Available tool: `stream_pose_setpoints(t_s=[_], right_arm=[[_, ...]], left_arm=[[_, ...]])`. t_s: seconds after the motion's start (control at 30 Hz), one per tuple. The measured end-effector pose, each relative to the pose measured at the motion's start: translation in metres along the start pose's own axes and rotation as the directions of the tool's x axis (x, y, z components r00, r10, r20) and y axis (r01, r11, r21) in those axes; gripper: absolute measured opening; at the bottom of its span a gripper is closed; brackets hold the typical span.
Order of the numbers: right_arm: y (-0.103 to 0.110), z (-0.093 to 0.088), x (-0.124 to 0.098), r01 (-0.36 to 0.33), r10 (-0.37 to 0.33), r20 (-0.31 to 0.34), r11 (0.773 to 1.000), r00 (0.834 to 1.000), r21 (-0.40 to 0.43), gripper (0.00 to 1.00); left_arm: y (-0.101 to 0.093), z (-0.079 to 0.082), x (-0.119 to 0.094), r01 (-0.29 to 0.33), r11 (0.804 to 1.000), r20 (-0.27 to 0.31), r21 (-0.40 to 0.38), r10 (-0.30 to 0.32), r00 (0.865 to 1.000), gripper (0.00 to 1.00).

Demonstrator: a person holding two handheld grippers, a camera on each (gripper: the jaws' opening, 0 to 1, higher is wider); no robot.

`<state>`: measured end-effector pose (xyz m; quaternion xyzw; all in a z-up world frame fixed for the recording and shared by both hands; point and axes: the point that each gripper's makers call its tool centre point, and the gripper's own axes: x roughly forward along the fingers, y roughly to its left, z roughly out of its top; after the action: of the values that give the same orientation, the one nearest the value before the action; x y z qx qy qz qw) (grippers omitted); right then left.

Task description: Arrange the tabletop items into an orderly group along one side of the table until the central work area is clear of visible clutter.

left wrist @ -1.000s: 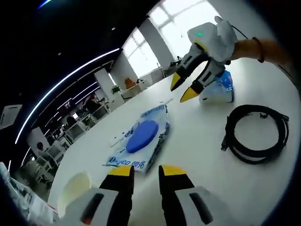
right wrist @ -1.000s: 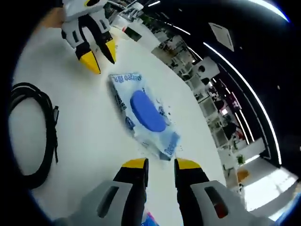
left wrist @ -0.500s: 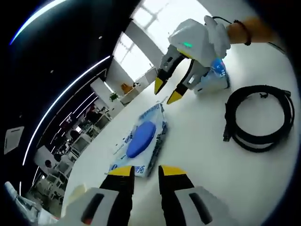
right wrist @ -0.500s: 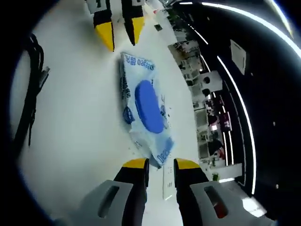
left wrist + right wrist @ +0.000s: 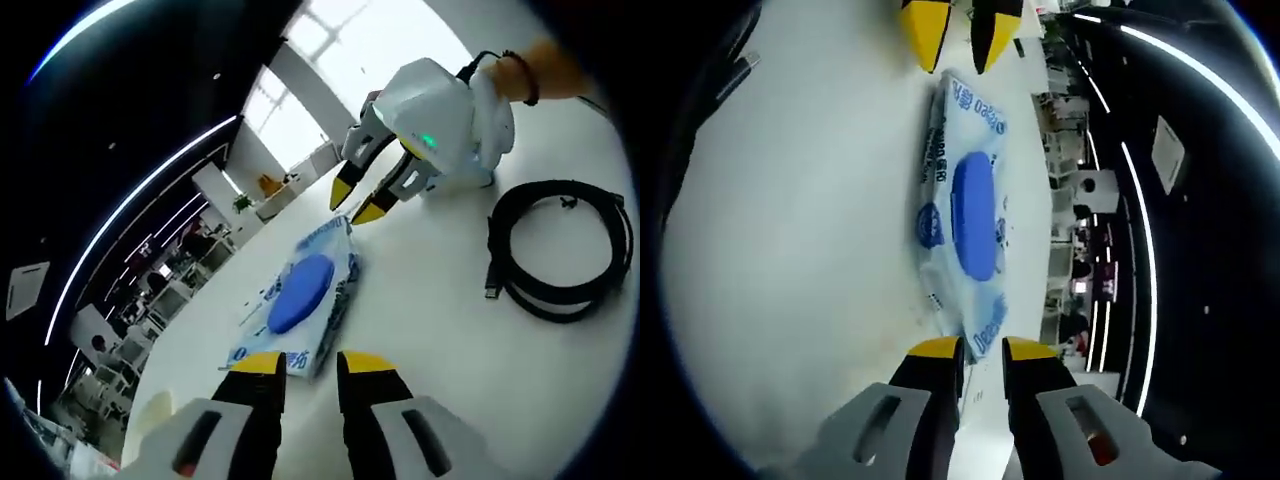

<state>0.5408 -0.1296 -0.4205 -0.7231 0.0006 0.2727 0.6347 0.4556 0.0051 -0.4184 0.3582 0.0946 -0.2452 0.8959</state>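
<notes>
A blue-and-white wet-wipes pack with a blue oval lid lies flat on the white table. My left gripper hovers just short of its near, printed end, jaws slightly open with nothing between them. At the pack's far end my right gripper points down in a person's hand, tips a little apart. In the right gripper view the pack runs away from my right gripper, whose tips sit at its near corner, and the left gripper faces it from the other end.
A coiled black cable lies on the table to the right of the pack, and its plug end shows at the upper left. A cream rounded object sits near the table edge at lower left. Office furniture stands beyond the table.
The right gripper has come down closer to the pack's far end and now hides the small blue-and-white packet behind it. The right gripper view has rolled. The pack has not moved.
</notes>
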Motion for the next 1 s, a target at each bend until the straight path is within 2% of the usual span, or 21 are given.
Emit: stream_pose_setpoints(t_s=[0.23, 0.4, 0.53, 0.63, 0.73, 0.77, 1.0], right_arm=[[0.003, 0.004, 0.006, 0.014, -0.014, 0.002, 0.998, 1.0, -0.065, 0.13], [0.005, 0.01, 0.01, 0.008, -0.007, 0.013, 0.995, 1.0, -0.098, 0.13], [0.004, 0.014, 0.013, 0.016, -0.014, 0.02, 0.989, 1.0, -0.146, 0.11], [0.008, 0.019, 0.014, 0.006, 0.0, 0.035, 0.984, 0.999, -0.18, 0.08], [0.012, 0.019, 0.017, 0.002, 0.004, 0.033, 0.98, 0.999, -0.197, 0.02], [0.013, 0.019, 0.017, 0.002, 0.005, 0.032, 0.98, 0.999, -0.198, 0.02], [0.008, 0.019, 0.015, 0.005, 0.001, 0.03, 0.979, 1.0, -0.204, 0.01]], left_arm=[[0.002, 0.001, 0.006, -0.001, 1.0, 0.002, -0.008, 0.001, 1.0, 0.21], [0.0, 0.0, 0.01, 0.019, 1.0, 0.005, -0.023, -0.019, 1.0, 0.21], [0.0, -0.003, 0.016, 0.033, 0.996, -0.012, -0.077, -0.034, 0.999, 0.2], [0.002, 0.0, 0.018, 0.033, 0.993, 0.011, -0.114, -0.032, 0.999, 0.14], [0.002, -0.001, 0.02, 0.036, 0.99, 0.012, -0.137, -0.034, 0.999, 0.1], [0.002, -0.006, 0.023, 0.032, 0.989, -0.006, -0.145, -0.033, 0.999, 0.1], [-0.001, -0.008, 0.026, 0.039, 0.992, -0.018, -0.122, -0.042, 0.999, 0.08]])
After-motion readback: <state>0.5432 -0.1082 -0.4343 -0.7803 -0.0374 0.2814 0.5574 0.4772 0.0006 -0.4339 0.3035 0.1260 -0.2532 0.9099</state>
